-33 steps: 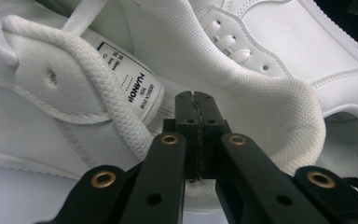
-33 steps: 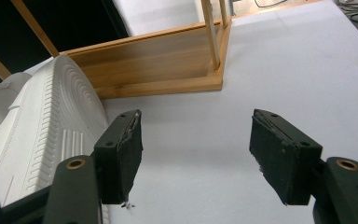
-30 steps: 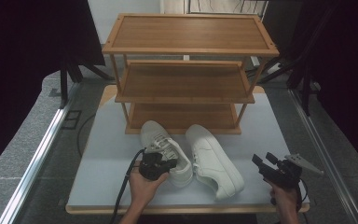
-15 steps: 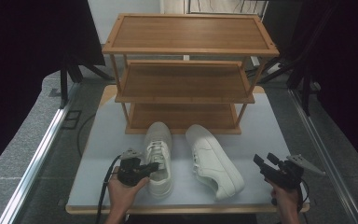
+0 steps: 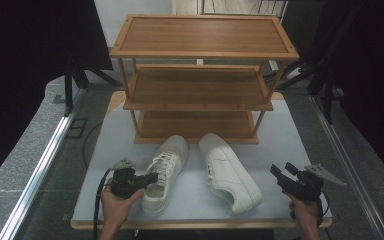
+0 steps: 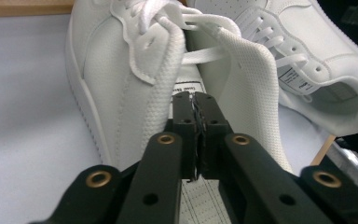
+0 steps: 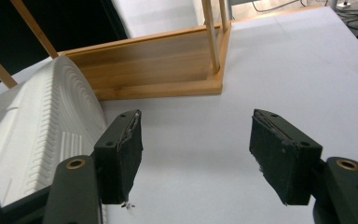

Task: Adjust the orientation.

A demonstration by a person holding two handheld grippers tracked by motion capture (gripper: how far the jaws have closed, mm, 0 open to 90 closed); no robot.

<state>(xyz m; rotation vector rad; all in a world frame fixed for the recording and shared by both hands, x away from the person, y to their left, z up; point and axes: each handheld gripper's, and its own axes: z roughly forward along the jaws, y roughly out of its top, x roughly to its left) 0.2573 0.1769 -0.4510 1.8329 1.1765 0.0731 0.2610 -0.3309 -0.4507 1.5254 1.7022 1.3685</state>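
Grey surface [image 5: 285,150] carries a wooden rack [image 5: 200,80] and two white shoes. Left tool [image 5: 152,178], jaws pressed on the left shoe's [image 5: 166,172] collar, has pulled it straight and leftward since a second ago. Right shoe [image 5: 230,172] lies unmoved; right tool [image 5: 280,173] stays spread, so shelving seems next.

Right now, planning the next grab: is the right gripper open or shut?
Open: the right gripper shows its jaws wide apart over bare table.
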